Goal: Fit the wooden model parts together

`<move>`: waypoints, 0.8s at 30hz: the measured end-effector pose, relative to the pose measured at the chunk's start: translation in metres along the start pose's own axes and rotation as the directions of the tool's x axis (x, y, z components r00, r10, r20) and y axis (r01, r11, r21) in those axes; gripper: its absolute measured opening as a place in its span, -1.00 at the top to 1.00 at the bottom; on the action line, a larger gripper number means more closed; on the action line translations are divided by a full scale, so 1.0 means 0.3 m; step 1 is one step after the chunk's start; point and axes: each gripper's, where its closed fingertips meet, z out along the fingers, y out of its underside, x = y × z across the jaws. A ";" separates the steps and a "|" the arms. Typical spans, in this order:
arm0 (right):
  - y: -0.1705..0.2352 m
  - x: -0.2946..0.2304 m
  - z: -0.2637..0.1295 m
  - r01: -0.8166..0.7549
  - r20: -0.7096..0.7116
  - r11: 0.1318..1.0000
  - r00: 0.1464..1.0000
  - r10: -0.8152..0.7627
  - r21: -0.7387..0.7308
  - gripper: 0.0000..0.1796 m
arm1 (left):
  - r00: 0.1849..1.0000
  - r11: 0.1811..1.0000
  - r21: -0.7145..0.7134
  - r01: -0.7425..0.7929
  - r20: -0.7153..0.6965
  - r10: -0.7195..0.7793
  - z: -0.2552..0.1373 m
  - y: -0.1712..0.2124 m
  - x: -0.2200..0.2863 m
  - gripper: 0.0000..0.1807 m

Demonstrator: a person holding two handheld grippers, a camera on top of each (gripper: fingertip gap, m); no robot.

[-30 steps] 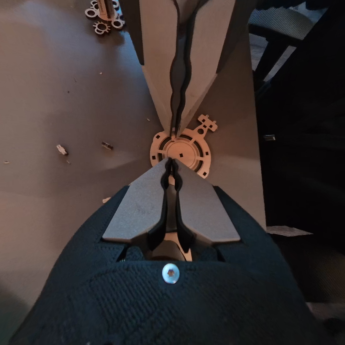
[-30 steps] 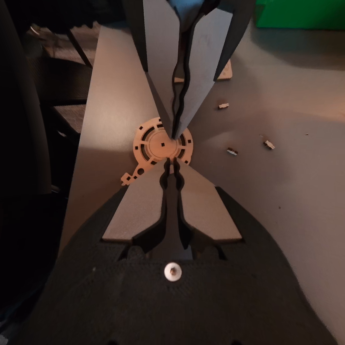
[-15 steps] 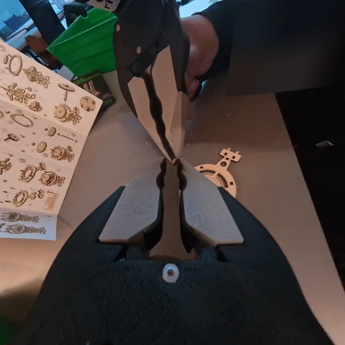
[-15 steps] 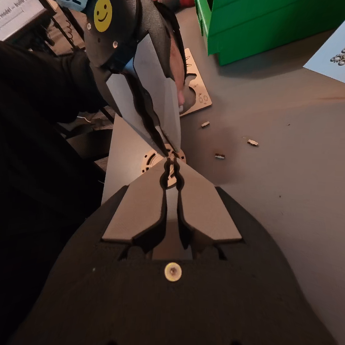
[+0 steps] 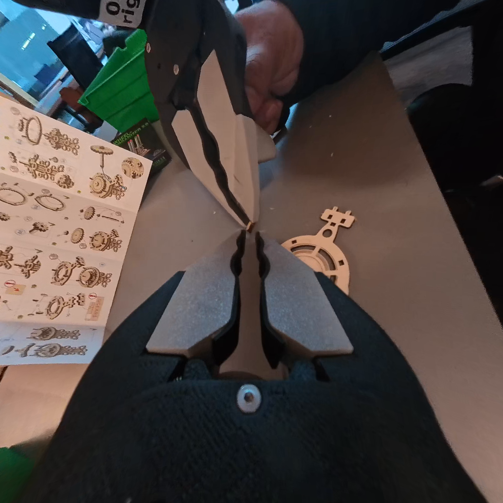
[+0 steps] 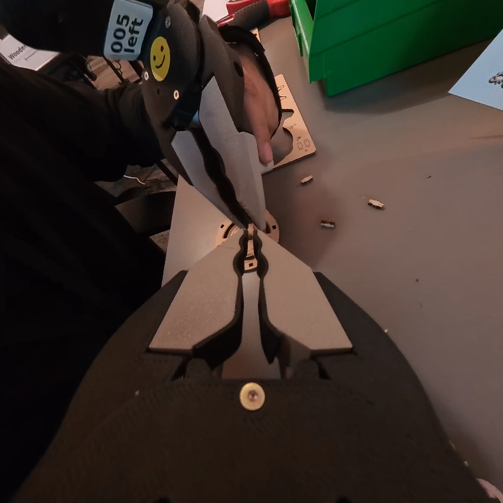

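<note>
A flat round wooden disc with a tabbed arm [image 5: 321,258] lies on the grey table near its edge. It also shows partly behind the fingers in the right wrist view [image 6: 272,226]. My right gripper [image 6: 250,233] is shut on a small wooden peg [image 6: 250,236], held above the disc. In the left wrist view the right gripper [image 5: 248,221] comes down from above with the peg [image 5: 250,224] at its tip. My left gripper [image 5: 249,234] stands tip to tip with it, jaws a narrow gap apart, just short of the peg. The left gripper [image 6: 251,223] also shows in the right wrist view.
A folded instruction sheet [image 5: 54,217] lies left, with a small dark box [image 5: 147,147] and a green bin [image 5: 117,89] behind it. A punched-out wooden sheet [image 6: 296,141] and loose pegs [image 6: 328,223] lie on the table. The table edge [image 5: 424,163] is close.
Both grippers have lifted off the disc and tilted up, still tip to tip. The left jaws have parted slightly. The disc stays on the table.
</note>
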 end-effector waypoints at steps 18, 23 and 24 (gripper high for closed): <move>-0.038 0.022 -0.026 0.001 -0.039 0.996 0.999 0.002 0.085 1.00 | 0.993 0.999 -0.004 0.036 0.108 -0.035 -0.025 0.021 -0.084 0.97; -0.037 0.028 -0.026 0.009 -0.053 0.997 0.999 -0.005 0.083 1.00 | 0.990 0.998 -0.028 0.050 0.130 -0.046 -0.021 0.039 -0.100 0.98; -0.037 0.028 -0.026 0.008 -0.051 0.996 0.999 -0.004 0.085 1.00 | 0.990 0.998 -0.030 0.049 0.132 -0.044 -0.020 0.041 -0.100 0.98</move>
